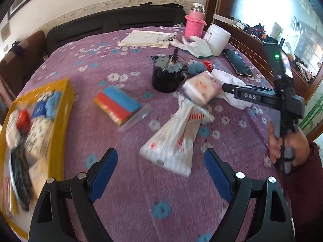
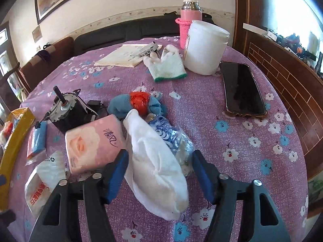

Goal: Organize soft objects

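The yellow box [image 1: 60,92] smears with blur, its contents indistinct, its left side cut off.

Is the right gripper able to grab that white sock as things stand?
Probably yes: the right gripper is open, its blue fingers either side of the white fabric sock, with nothing lying on top.

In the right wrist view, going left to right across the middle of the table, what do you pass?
Yellow box → blue-and-orange packet → black motor → pink tissue pack → white sock between the open right tongs → black phone.
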### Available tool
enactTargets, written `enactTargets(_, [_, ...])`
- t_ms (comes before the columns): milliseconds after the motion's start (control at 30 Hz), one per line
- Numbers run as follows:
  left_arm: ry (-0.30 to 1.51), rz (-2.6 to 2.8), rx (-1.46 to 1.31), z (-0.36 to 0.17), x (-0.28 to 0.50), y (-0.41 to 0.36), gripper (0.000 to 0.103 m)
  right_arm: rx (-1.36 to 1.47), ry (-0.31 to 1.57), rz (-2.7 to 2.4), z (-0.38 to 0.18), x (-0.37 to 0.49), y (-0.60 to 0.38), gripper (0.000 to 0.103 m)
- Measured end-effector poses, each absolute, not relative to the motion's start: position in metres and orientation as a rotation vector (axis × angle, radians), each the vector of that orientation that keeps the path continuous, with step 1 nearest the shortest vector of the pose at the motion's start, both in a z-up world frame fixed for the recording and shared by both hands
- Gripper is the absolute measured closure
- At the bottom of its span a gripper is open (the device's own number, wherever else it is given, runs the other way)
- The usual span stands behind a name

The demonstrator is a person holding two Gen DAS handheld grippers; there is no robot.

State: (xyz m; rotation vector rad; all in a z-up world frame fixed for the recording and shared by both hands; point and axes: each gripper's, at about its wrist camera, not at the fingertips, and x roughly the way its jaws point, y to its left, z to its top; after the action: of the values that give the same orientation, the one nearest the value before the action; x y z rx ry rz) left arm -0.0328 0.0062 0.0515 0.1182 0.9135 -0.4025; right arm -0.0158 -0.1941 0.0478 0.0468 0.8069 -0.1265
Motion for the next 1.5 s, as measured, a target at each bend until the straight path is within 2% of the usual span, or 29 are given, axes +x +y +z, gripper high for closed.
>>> enactTargets(200, [0.919,-0.439,0.233,0.029,-0.001,-0.028,0.017,0.039,0.809,-0.128,0.046,-0.016,-0.191,0.043])
enactTargets(533, [0.966,-0.463,0.244,0.006,0.021,-0.048,0.015,0.022,0.819,-0.144,0.044,-0.015,-0.188,0.043])
enactTargets(633, [0.957,-0.459,0.239,0.004,0.022,-0.051,0.009,0.021,0.82,-0.145,0.044,-0.015,-0.188,0.043])
enactTargets(700, [0.949,-0.46,0.245,0.002,0.02,-0.055,0.001,0.017,0.821,-0.144,0.043,-0.015,-0.188,0.043])
enactTargets(800, [0.954,-0.462,0.24,0.001,0.02,-0.057,0.001,0.012,0.821,-0.143,0.043,-0.015,-0.187,0.043])
enactTargets(933, [0.95,-0.445,0.229,0.001,0.018,-0.056,0.001,0.006,0.823,-0.141,0.043,-0.016,-0.185,0.056])
enactTargets(1000, [0.927,-0.427,0.207,0.005,0.013,-0.053,0.017,0.002,0.816,-0.141,0.043,-0.018,-0.184,0.058])
enactTargets(1067, [0.918,-0.429,0.201,0.009,0.007,-0.05,0.056,0.001,0.813,-0.14,0.043,-0.019,-0.184,0.06])
enactTargets(1100, [0.929,-0.443,0.185,0.012,0.005,-0.047,0.061,0.003,0.811,-0.14,0.043,-0.019,-0.183,0.06])
enactTargets(1267, [0.908,-0.467,0.135,0.028,-0.012,-0.031,0.062,0.027,0.803,-0.135,0.044,-0.022,-0.185,0.063])
enactTargets(1500, [0.87,-0.475,-0.003,0.055,-0.043,0.012,0.061,0.066,0.786,-0.134,0.046,-0.03,-0.185,0.076])
